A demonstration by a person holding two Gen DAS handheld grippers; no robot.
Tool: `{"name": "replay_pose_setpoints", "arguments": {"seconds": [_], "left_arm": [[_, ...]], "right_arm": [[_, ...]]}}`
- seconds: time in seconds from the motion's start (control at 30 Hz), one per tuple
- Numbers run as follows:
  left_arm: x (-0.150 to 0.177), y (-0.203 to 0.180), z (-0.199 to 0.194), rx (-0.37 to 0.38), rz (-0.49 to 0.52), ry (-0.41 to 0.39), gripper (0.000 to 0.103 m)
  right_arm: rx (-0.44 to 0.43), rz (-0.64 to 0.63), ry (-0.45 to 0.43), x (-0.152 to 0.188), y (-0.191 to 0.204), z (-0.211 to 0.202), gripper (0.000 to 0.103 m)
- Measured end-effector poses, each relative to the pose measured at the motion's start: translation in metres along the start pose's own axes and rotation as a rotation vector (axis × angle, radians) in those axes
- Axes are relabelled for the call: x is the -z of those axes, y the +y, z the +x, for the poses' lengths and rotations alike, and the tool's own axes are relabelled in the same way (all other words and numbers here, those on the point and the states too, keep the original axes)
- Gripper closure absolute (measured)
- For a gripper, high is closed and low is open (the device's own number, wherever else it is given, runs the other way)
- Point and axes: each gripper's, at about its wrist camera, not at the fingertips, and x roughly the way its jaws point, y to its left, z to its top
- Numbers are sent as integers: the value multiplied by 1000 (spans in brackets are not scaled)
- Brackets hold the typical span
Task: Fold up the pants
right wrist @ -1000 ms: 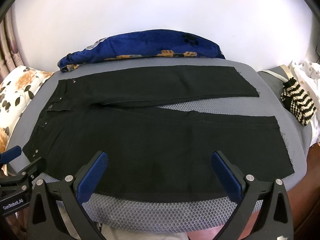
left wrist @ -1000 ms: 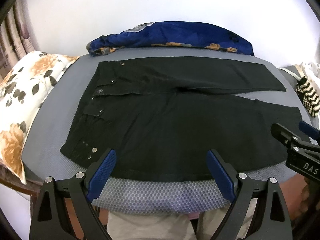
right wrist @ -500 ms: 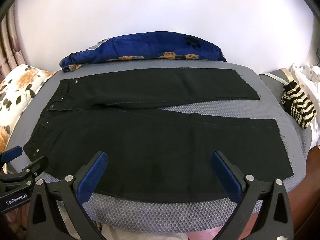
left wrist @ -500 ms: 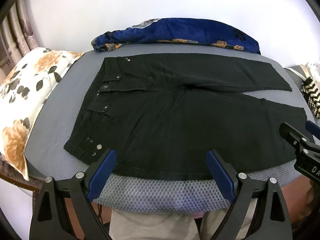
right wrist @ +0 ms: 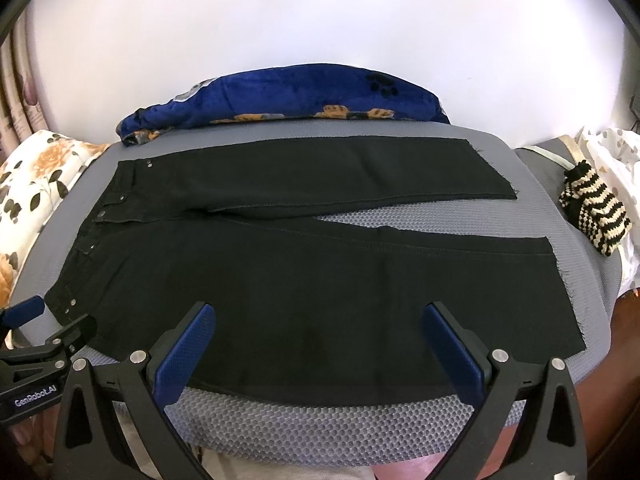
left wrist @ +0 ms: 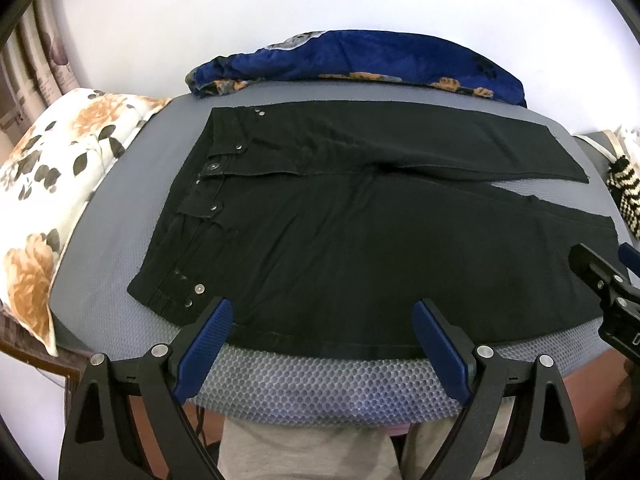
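change: both cameras pulled back and up a bit since a second ago, pants sit lower in view, unmoved on the pad
left gripper (left wrist: 322,330): jaws wide apart, holding nothing, at near hem edge
right gripper (right wrist: 318,334): jaws wide apart too, empty, at near edge
pants (right wrist: 312,292): black, flat just ahead of both claws, waistband left, legs spread right
pad (right wrist: 320,426): grey mesh, under pants
blanket (right wrist: 288,98): blue, far behind
pillow (left wrist: 48,184): floral, far left

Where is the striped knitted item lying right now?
In the right wrist view the striped knitted item lies at the far right, just off the grey mat, beyond the leg ends of the black pants.
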Motion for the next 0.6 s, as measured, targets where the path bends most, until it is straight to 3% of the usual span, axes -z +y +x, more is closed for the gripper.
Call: {"name": "replay_pose_setpoints", "arguments": {"seconds": [0.6], "left_arm": [[-2,3,6,-3,-12,7,12]], "right_arm": [[2,3,6,-1,-2,0,0]]}}
